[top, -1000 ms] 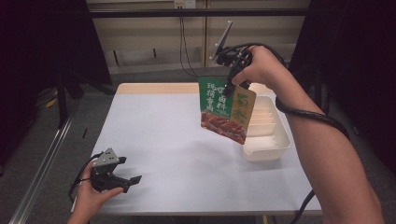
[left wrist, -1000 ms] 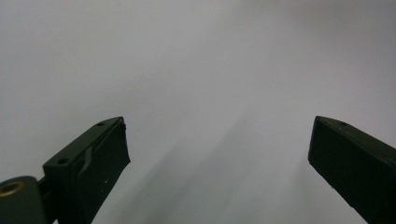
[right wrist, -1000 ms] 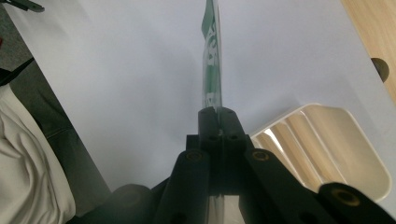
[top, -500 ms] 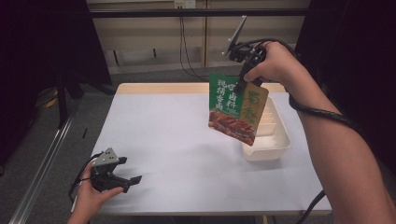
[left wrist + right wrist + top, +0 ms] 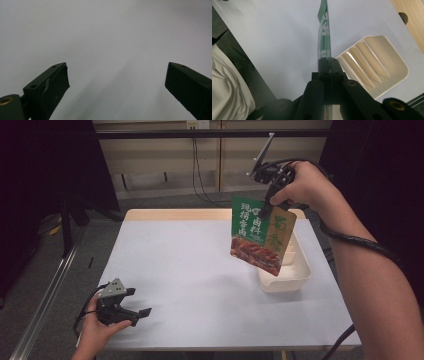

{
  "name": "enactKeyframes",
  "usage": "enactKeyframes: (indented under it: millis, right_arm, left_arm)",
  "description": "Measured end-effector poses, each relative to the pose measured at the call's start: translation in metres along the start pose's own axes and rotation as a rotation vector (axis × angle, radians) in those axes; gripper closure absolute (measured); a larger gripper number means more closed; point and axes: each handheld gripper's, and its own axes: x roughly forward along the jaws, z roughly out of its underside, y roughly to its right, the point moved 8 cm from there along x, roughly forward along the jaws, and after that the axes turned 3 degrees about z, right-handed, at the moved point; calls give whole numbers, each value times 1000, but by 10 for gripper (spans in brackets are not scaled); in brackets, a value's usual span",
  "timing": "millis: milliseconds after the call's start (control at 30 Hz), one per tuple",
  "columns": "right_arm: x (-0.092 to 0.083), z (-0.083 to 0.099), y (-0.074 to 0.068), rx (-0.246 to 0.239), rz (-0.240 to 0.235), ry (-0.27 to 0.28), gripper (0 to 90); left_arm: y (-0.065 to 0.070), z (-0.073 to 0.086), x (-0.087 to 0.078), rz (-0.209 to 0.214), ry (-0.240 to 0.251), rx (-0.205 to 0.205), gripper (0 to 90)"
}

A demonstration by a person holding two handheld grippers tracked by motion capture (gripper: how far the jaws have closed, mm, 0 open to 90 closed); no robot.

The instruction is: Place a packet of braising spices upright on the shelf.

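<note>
The right claw (image 5: 264, 210) is clenched on the top edge of a food packet (image 5: 260, 237), which hangs below it above the white tray (image 5: 292, 277). The left claw (image 5: 137, 312) rests released on the worktop (image 5: 190, 270).

A pale grey rectangular worktop (image 5: 190, 285) with a light wooden strip along its far edge stands on a grey floor (image 5: 75, 250). Behind it runs a beige panelled wall (image 5: 160, 155) with black cables (image 5: 197, 175) hanging down it, and a metal rail (image 5: 47, 292) lies on the floor to the left.
</note>
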Motion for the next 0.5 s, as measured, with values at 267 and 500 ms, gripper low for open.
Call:
enactKeyframes:
  millis: [267, 500]
  right_arm:
    - [0, 6, 4, 22, 9, -44, 900]
    - [-1, 12, 8, 27, 8, -67, 900]
  left_arm:
    - [0, 0, 0, -8, -3, 1, 49]
    - [0, 0, 0, -3, 3, -2, 50]
